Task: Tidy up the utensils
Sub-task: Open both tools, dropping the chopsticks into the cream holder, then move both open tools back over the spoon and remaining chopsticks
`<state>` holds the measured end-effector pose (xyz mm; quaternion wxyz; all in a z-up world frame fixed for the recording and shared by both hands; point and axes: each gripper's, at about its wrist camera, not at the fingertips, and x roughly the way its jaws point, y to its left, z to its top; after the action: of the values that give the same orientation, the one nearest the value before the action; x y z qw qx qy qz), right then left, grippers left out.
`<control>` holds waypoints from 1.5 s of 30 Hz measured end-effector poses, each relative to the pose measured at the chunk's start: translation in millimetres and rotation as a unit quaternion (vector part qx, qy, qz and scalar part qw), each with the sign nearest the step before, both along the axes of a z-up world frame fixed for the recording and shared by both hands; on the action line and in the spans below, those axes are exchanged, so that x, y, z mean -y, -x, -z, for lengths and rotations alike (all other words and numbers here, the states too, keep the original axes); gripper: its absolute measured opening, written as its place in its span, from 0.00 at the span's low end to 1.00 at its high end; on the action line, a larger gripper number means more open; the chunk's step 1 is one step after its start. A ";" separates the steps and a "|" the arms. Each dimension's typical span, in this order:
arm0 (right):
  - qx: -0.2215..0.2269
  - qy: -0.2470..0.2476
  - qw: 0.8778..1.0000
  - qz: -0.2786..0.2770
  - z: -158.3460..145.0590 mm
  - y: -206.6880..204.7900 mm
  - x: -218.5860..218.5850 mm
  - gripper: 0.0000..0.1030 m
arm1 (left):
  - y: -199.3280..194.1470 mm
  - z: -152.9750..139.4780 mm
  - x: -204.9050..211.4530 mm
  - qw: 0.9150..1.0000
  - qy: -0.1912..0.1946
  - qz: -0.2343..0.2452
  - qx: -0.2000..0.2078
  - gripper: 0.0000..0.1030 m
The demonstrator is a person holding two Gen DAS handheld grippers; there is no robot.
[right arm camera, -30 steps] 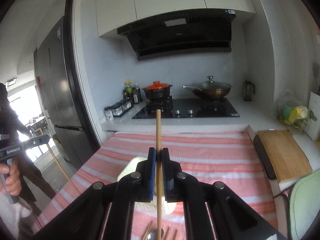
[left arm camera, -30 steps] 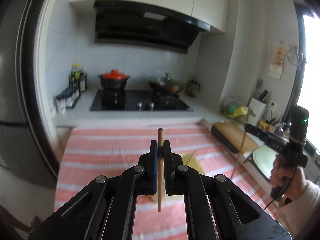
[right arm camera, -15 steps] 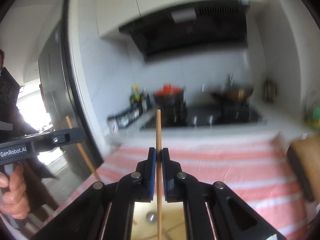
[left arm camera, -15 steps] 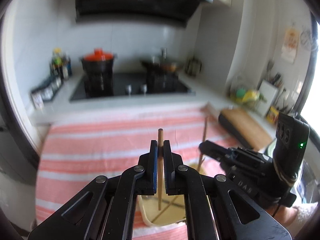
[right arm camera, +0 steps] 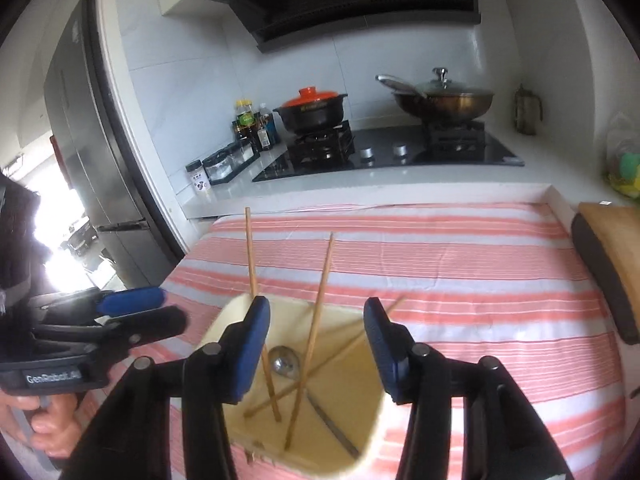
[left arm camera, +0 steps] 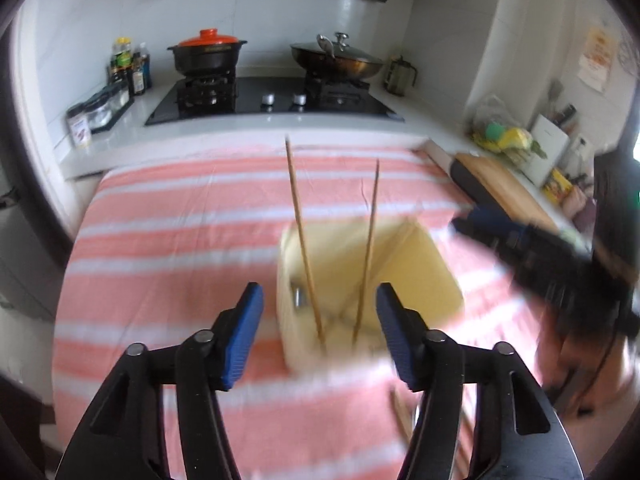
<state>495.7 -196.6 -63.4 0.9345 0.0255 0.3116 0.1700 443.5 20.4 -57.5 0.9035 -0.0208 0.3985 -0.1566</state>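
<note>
Far left of the counter's back edge: a seasoning rack with bottles behind it. Next along, a black pot with an orange lid sits on the stove; to its right, a lidded wok, then a small kettle near the back right corner.

The striped cloth covers the counter in front of the stove. A cream bin stands on it toward the near edge, left of centre in the right wrist view.

Left gripper — fingers released, spread apart, having just been opening; nothing is pressed between the blue pads. It hovers over the near wall of the bin. Seen from the right wrist view, the same gripper sits just left of the bin, gripped by a hand.

Two chopsticks stand tilted inside the bin, lower ends on its floor, tops leaning above the rim, not touching either gripper's pads. A third chopstick lies across the bin's floor, beside a spoon.

Right gripper — fingers also released and just been opening, held directly above the bin, clasping nothing. In the left wrist view it is a dark blur at the bin's right side.

A cutting board lies at the counter's right edge.
</note>
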 end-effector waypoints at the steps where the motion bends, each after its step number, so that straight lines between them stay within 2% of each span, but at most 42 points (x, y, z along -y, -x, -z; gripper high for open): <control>1: 0.007 0.012 1.000 0.001 -3.2 15.8 4.8 0.48 | 25.1 3.6 -4.9 1.000 -0.010 0.006 0.001 0.62; 4: 0.021 0.046 0.999 -0.006 -12.7 55.2 15.5 0.51 | 83.2 11.8 -13.1 0.999 -0.038 0.009 0.020 0.70; 6: 0.031 0.083 0.996 -0.001 -11.8 95.0 23.2 0.52 | 113.3 14.9 -13.1 0.998 -0.051 -0.010 0.039 0.71; 9: 0.042 0.144 0.989 0.015 -0.7 159.2 33.2 0.54 | 163.9 18.5 -8.9 0.996 -0.058 -0.028 0.067 0.75; 11: 0.036 0.175 0.983 0.038 8.7 198.6 37.6 0.54 | 191.5 19.4 -9.8 0.994 -0.068 -0.029 0.076 0.82; 13: 0.025 0.170 0.984 0.054 14.3 229.1 42.6 0.54 | 205.6 16.5 -9.7 0.994 -0.079 -0.009 0.069 0.82; 15: 0.020 0.152 0.986 0.062 16.8 249.3 45.2 0.54 | 215.0 4.8 -11.0 0.993 -0.084 -0.015 0.086 0.82; 18: 0.024 0.132 0.988 0.071 17.9 269.0 49.4 0.54 | 233.6 -12.7 -16.4 0.992 -0.057 -0.026 0.114 0.82; 21: 0.025 0.129 0.988 0.080 16.0 281.2 50.6 0.54 | 252.3 -18.4 -24.0 0.991 -0.026 -0.039 0.122 0.87; 23: 0.029 0.130 0.988 0.082 14.4 287.8 49.1 0.54 | 263.5 -16.9 -30.0 0.993 0.003 -0.045 0.108 0.88; 25: 0.036 0.126 0.988 0.081 11.8 295.2 48.7 0.54 | 271.8 -11.7 -33.6 0.995 0.015 -0.040 0.094 0.88; 30: 0.051 0.115 0.989 0.079 5.5 302.1 42.8 0.54 | 288.2 2.7 -42.5 0.994 -0.021 -0.059 0.092 0.89; 33: 0.050 0.102 0.991 0.073 2.3 305.7 38.8 0.54 | 287.6 19.4 -46.1 0.995 -0.045 -0.058 0.070 0.90; 36: 0.056 0.121 0.989 0.070 0.8 315.5 36.1 0.54 | 292.5 30.3 -52.6 0.993 -0.058 -0.073 0.068 0.90; 39: 0.056 0.140 0.985 0.081 4.5 325.7 40.4 0.54 | 292.2 43.2 -67.2 0.994 -0.025 -0.095 0.047 0.90; 42: 0.040 0.141 0.984 0.097 13.7 332.4 51.6 0.54 | 283.7 64.8 -76.0 0.995 0.027 -0.099 -0.001 0.90; 45: 0.020 0.148 0.983 0.106 26.3 335.0 61.2 0.54 | 276.8 79.6 -68.4 0.995 0.038 -0.084 -0.032 0.90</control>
<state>160.7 -257.8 -89.7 0.9470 -0.0832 0.3096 0.0223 166.6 88.8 -137.0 0.8987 -0.0935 0.4177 -0.0948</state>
